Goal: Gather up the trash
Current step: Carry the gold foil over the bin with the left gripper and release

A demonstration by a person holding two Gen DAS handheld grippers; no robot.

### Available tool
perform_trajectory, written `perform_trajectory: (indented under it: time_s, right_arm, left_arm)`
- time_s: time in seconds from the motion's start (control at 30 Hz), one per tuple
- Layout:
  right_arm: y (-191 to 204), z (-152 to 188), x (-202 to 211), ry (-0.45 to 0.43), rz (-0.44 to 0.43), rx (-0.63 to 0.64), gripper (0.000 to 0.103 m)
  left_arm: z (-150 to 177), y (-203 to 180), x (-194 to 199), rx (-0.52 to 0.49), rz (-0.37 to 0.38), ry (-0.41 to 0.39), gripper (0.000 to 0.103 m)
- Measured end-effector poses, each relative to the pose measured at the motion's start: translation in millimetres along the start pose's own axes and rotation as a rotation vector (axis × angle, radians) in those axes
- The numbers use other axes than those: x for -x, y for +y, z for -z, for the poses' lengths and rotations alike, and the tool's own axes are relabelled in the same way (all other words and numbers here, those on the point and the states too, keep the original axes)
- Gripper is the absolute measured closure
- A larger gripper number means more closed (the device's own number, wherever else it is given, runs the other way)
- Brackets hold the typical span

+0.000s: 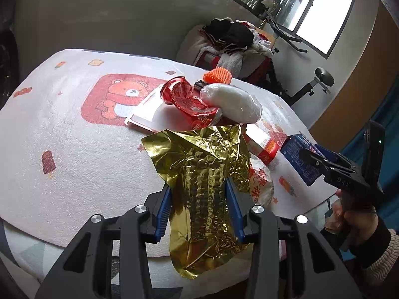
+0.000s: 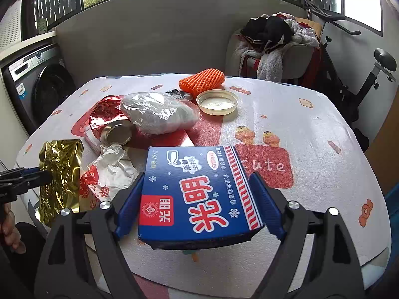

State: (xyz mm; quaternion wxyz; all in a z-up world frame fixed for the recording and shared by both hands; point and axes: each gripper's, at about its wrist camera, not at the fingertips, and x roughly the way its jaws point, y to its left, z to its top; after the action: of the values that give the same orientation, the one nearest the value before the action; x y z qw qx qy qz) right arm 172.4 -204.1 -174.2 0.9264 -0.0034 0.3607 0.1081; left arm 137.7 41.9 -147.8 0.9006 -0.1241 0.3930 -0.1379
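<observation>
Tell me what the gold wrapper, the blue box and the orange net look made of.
Gold wrapper: thin metallised foil or film; mirror-shiny, sharply creased, embossed with ripples.
Blue box: printed paperboard, it seems; flat panels, folded edges, slight satin sheen.
Orange net: probably soft foam mesh, matte, with a regular bumpy lattice.

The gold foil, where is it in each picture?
Left wrist view: gold foil in the lower middle, pinched in the left hand-held gripper.
Right wrist view: gold foil at the left edge.
Shared landmark: the orange net at the table's far side.
</observation>
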Motion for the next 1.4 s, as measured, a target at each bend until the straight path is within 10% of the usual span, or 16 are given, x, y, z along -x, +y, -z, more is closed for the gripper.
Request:
perform_trajectory:
  time_s: [0.37,1.4]
  right_arm:
    - [8.7,14.3,33.0,-0.012,-0.014,-0.015,0.021]
    - [52.9,94.9,124.9,-0.062,-0.067,0.025,0.021]
  left_arm:
    - [-9.6,-19.5,39.6,-0.063,0.036,-0.074,0.063]
    - [116.0,-51.4,82.8,-0.305,0.074,0.011,0.063]
